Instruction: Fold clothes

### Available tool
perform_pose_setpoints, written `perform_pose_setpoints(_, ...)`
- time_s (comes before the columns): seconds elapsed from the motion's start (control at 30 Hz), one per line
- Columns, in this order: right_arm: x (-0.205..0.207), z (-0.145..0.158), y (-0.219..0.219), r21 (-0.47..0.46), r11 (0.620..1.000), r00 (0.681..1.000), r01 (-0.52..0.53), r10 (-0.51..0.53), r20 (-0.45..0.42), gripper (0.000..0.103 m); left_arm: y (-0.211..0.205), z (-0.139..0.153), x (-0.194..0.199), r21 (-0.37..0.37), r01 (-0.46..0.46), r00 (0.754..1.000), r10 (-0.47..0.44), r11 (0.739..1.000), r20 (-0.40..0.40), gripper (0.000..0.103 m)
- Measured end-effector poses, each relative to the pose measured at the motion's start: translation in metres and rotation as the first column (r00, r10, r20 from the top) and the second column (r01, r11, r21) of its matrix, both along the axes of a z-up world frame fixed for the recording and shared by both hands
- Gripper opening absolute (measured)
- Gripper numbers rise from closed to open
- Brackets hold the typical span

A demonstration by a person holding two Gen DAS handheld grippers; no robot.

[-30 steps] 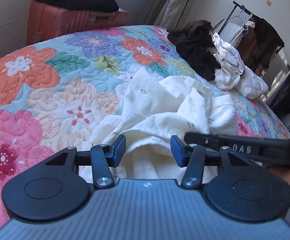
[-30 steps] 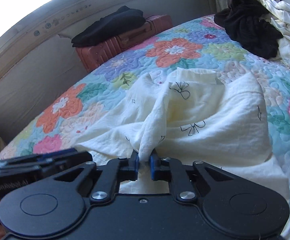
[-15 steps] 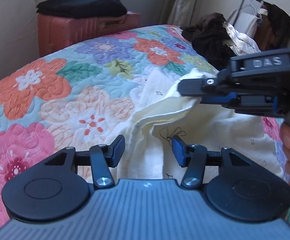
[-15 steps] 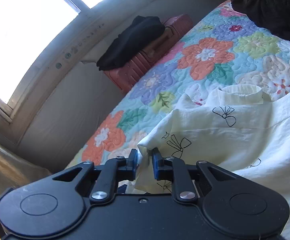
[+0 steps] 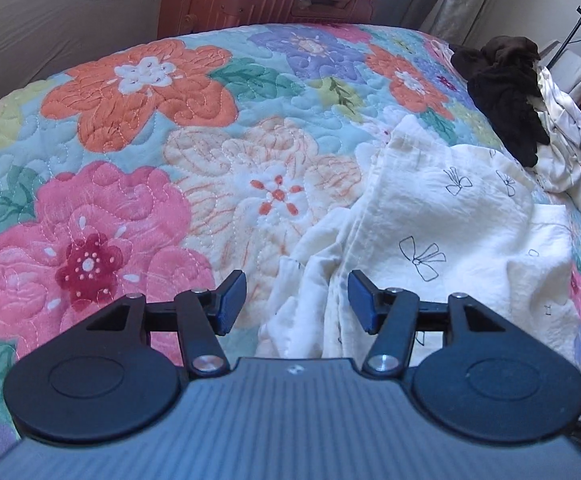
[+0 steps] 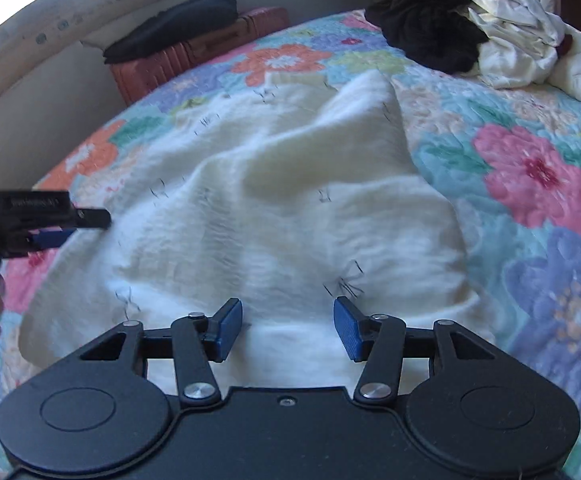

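The cream garment point(image 6: 290, 200), printed with small black bows, lies loosely spread and rumpled on the bed's floral quilt point(image 6: 530, 168), nothing folded flat yet. Both tongs are spread wide and hold nothing. The right tongs point(image 6: 288, 330) hover directly over the garment's near edge, with the cloth running away from them toward the far side of the bed; its long axis seems to lie roughly along their line of sight, narrowing to a raised ridge at the far end. The left tongs point(image 5: 297, 300) sit at the garment's left border, where a hemmed edge point(image 5: 364, 216) runs away from them and bunched folds lie between the blue pads point(image 5: 230, 300). In the right wrist view the left tongs point(image 6: 62, 228) appear at the cloth's left margin, just above it. By my reading, the right tongs are nearer the main body of the cloth, the left nearer a graspable hem, so the next grip probably falls to the left side edge and the near edge.

The quilt is soft and puckered, so cloth may drag on it. Beyond the garment, well apart, a dark garment point(image 6: 430, 28) and white bedding point(image 6: 522, 40) are heaped. A reddish suitcase point(image 5: 258, 0) with black folded clothing point(image 6: 170, 20) on top stands beside the bed, against the wall
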State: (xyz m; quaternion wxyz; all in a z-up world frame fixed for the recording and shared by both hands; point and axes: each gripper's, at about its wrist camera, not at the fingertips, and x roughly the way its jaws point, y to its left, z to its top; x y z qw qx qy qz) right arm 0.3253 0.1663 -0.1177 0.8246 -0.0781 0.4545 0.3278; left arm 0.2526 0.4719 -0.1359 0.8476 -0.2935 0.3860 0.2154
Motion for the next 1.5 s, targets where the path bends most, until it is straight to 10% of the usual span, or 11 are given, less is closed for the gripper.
perform_pose_setpoints(0.33, -0.032, 0.024, -0.082, -0.005, 0.996, 0.994, 0.085, -0.085, -0.068, 0.057, -0.016, 0.01, -0.022, -0.022, 0.012, 0.999, -0.013, 1.0, -0.051, 0.061)
perform_pose_setpoints(0.53, -0.057, 0.07, -0.119, 0.045, 0.984, 0.981, 0.17, -0.164, -0.108, 0.057, -0.026, 0.027, -0.04, -0.155, 0.017, 1.0, -0.018, 0.988, -0.007, 0.068)
perform_pose_setpoints(1.0, -0.123, 0.166, -0.172, 0.171, 0.977, 0.987, 0.126, -0.106, -0.119, 0.064, -0.047, 0.039, -0.061, -0.143, 0.102, 0.995, -0.102, 0.985, 0.008, 0.074)
perform_pose_setpoints(1.27, -0.077, 0.07, -0.149, 0.24, 0.956, 0.984, 0.166, -0.177, 0.025, 0.071, -0.044, -0.016, -0.051, -0.31, 0.012, 0.995, -0.043, 0.951, -0.092, 0.074)
perform_pose_setpoints(1.5, -0.018, -0.003, -0.128, 0.271, 0.945, 0.976, 0.185, -0.208, 0.059, 0.071, -0.045, -0.022, -0.058, -0.368, -0.031, 1.0, 0.028, 0.929, -0.013, 0.09)
